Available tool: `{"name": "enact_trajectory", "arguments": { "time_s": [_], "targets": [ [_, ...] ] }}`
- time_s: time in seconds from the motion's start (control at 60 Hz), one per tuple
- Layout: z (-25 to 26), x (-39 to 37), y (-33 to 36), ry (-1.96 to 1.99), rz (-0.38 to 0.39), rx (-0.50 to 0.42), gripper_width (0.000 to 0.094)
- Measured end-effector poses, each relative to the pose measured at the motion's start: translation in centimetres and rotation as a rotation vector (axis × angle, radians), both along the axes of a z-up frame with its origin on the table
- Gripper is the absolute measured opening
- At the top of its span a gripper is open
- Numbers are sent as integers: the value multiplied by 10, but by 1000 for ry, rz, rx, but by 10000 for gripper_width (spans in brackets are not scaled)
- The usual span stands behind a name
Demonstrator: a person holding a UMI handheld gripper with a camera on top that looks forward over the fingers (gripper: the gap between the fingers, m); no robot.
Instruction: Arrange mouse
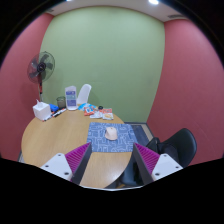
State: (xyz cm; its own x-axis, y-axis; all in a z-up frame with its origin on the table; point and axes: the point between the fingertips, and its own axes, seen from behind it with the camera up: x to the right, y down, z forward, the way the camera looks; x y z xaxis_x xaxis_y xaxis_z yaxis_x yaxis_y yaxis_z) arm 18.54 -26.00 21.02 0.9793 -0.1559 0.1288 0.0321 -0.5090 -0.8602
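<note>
We find the gripper spread wide, holding nothing, raised well back from the table. The mouse lies on the mat beyond its 2 fingers, presumably awaiting pickup.

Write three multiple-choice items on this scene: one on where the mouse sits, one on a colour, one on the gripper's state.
1. Where is the mouse?
A. on the patterned mat
B. on the floor
C. on a chair

2. What colour is the wall behind the table?
A. blue
B. green
C. white

3. What state is the gripper in?
A. shut on the mouse
B. shut on a bottle
C. open and empty

Key: 1 A, the mouse rests on the mat, beyond the gripper. 2 B, the back wall is green between red side walls. 3 C, the fingers stand apart with nothing between them.
</note>
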Motion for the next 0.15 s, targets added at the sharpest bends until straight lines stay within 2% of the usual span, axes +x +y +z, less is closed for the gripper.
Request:
{"name": "enact_trajectory", "arguments": {
  "time_s": [0.15],
  "targets": [
    [6,1,-8,2,-2,7,844]
  ]
}}
